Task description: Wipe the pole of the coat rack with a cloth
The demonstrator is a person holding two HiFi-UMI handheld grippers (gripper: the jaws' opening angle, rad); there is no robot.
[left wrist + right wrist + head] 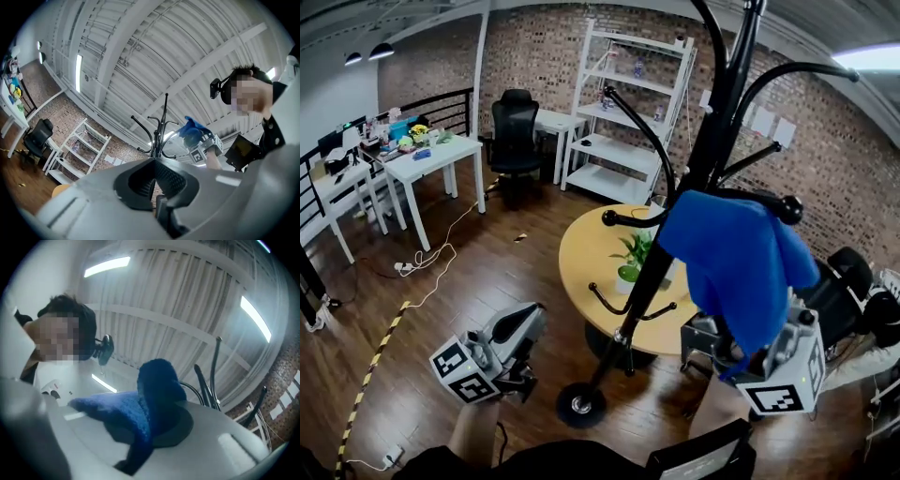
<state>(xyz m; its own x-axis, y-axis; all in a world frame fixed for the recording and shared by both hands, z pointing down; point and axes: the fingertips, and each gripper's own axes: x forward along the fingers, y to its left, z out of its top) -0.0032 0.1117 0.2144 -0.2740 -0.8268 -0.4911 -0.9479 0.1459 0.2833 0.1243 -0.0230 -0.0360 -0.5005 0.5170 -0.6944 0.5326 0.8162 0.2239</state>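
Where the coat rack's black pole (675, 230) rises beside the round table (581, 258), we see the blue cloth (736, 267) hanging just beside it, clamped in the right gripper (750, 361). The left gripper (523, 323) sits low with its jaws together, holding nothing.

— How is the left grey plastic two-jaw gripper (525, 321) held?
— Tilted upward, jaws pressed together with nothing between them, a bare forearm (473, 429) just behind it
— And the right grey plastic gripper (733, 364)?
— Also raised, jaws clamped on a fluffy blue cloth (736, 258) that drapes over its tip
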